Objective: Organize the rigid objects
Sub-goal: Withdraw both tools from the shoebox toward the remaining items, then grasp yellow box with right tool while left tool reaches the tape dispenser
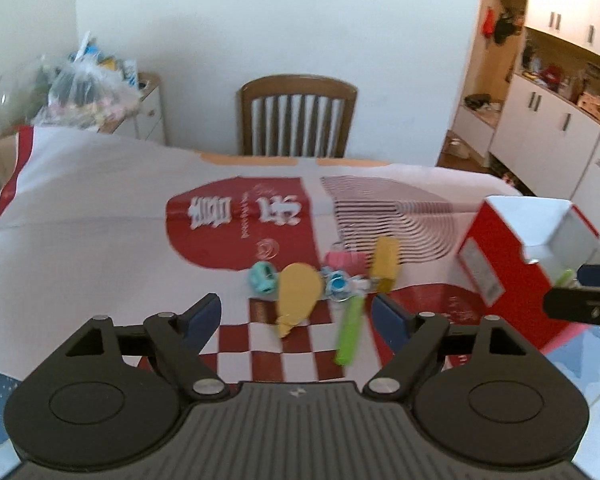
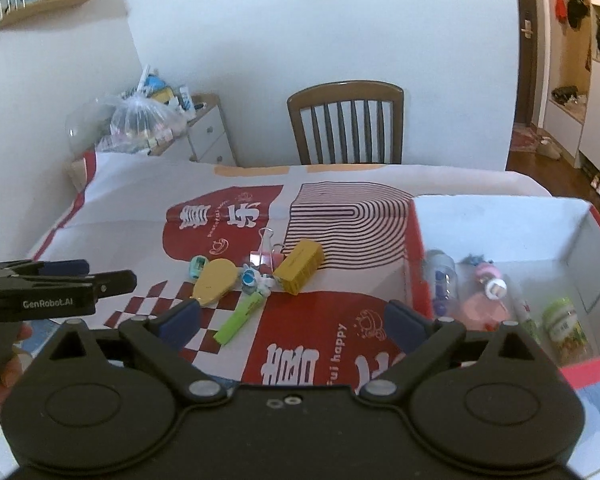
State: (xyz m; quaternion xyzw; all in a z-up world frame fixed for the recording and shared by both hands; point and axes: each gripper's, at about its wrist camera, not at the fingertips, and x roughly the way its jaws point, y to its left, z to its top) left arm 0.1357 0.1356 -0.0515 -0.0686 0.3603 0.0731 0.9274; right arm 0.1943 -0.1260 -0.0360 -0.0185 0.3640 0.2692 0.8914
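1. A cluster of small items lies mid-table on the printed cloth [image 2: 140, 216]: green highlighter [image 2: 238, 317], yellow block [image 2: 302, 266], yellow paddle-shaped piece [image 2: 214, 282], pink binder clip [image 2: 265, 258], teal sharpener [image 2: 197, 267].
2. The red box [image 2: 414, 248], just right of them, holds bottles and a pen.
3. Left gripper [image 1: 296, 314] and right gripper [image 2: 294, 318] both gape wide, holding nothing.
4. Readable writing: "GenRobot.AI" on the left gripper; "happy" on the cloth.

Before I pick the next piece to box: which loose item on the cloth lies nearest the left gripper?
The green highlighter: it lies closest below the open left gripper, nearer than the yellow paddle-shaped piece and the yellow block.
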